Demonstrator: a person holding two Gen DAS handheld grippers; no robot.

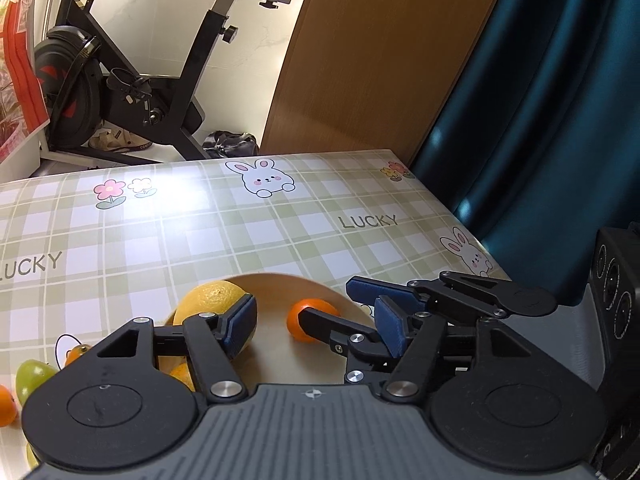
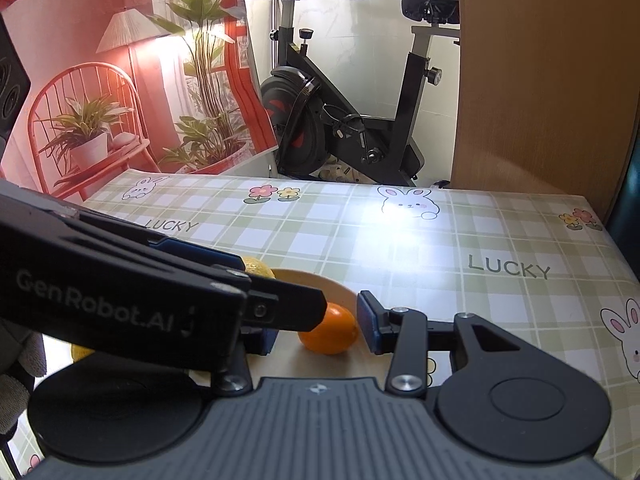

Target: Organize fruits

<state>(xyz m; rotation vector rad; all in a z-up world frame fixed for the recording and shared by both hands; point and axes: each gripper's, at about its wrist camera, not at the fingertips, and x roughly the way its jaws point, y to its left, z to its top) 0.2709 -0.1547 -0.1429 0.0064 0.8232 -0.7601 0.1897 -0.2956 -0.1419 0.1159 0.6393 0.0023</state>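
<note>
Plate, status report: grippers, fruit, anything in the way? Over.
Left gripper open above plate. Right gripper around orange, grip unclear. Yellow fruit in plate; green fruit outside. Grippers cross closely.

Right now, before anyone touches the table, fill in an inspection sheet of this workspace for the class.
Surface: table under a checked bunny cloth.
Job's things: lemon and small orange on the wooden plate; green fruit and another orange off it.
Clutter: nothing seen.
Grippers: left tongs open over the plate; right tongs open, astride the small orange, gap on one side.
Cables: nothing seen.
Surroundings: exercise bike, blue curtain, wooden panel.
</note>
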